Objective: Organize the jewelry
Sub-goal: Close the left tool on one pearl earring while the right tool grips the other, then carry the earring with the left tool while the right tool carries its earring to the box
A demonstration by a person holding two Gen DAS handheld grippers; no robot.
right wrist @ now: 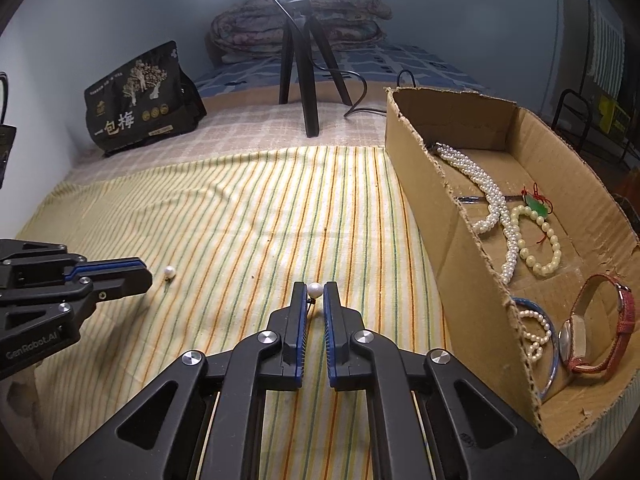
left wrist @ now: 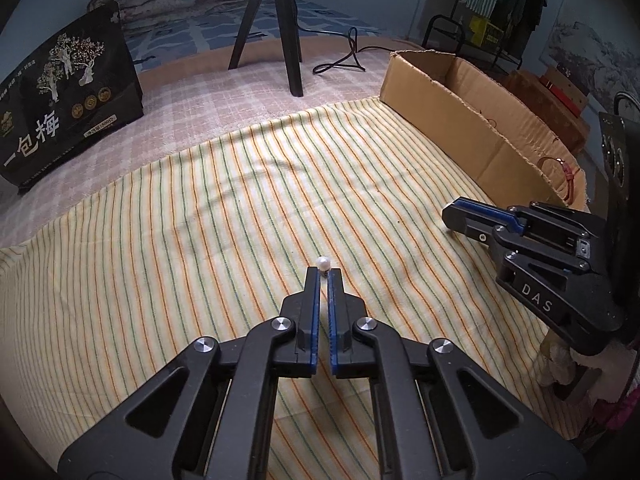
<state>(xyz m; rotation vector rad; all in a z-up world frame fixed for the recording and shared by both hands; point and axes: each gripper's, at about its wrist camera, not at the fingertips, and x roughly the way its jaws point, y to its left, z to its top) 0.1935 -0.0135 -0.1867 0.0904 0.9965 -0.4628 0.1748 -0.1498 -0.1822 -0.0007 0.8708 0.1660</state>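
Although each gripper has a pearl earring at its tips, neither hold looks deep. The left gripper [left wrist: 323, 274] has its fingers drawn nearly together, and its pearl earring [left wrist: 323, 263] sits right at the tips, the white ball poking out beyond them; in the right wrist view that same pearl [right wrist: 170, 271] seems to lie on the striped cloth [right wrist: 240, 216] just off the fingertips, so whether it is truly pinched cannot be told. The right gripper [right wrist: 315, 294] is closed to a narrow gap on the second pearl earring [right wrist: 315, 290], the ball wedged between the tips and a thin dark post running down along the left finger.

These studs are probably very light, hard and smooth, so the round pearl will tend to squirt out of flat pads. The surer hold is likely across the middle of the ball, or on the post just under it, with a gentle squeeze, since the thin post could bend.

The cardboard box [right wrist: 460, 240] stands to the right, already holding a pearl necklace [right wrist: 490, 196], a bead bracelet [right wrist: 540, 240] and a red-strapped watch [right wrist: 588, 332]. Both studs likely belong there.
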